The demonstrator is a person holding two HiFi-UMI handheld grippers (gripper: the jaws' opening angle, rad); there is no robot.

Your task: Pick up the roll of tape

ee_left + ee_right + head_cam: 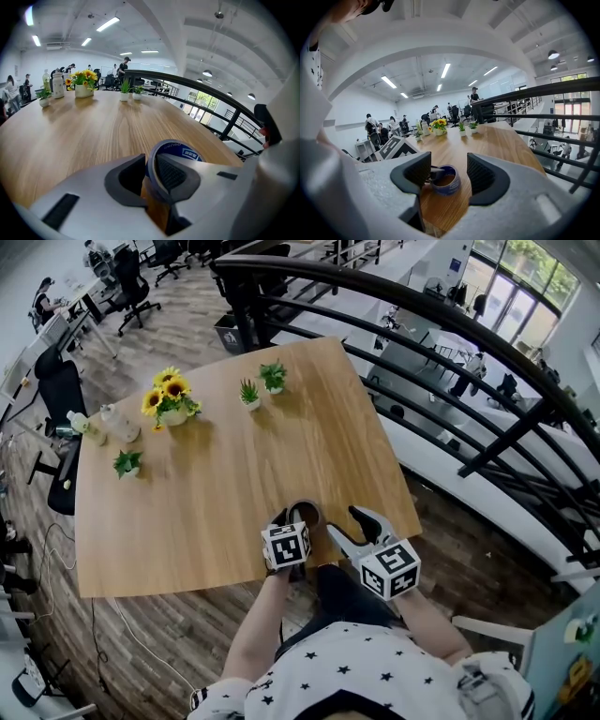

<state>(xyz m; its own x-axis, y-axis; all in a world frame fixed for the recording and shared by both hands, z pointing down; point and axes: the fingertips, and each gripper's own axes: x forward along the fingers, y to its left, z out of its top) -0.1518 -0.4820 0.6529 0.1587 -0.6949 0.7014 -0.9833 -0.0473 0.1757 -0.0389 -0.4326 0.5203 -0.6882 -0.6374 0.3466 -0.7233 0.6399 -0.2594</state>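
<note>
The roll of tape (306,513), brown with a blue core, lies flat near the front edge of the wooden table (216,493). My left gripper (292,521) points down over it. In the left gripper view the wall of the roll of tape (180,149) stands between the two pads of the left gripper (151,176), one pad inside the ring and one outside, both against it. My right gripper (351,528) hangs just right of the roll, open with nothing between its pads. The right gripper (449,171) looks at the roll of tape (445,186) and the left gripper's marker cube (396,147).
A vase of sunflowers (172,399), bottles (117,423) and small potted plants (250,393) (127,463) stand at the table's far side. A black railing (450,362) runs past the right edge. The table's front edge (234,579) is right under my hands.
</note>
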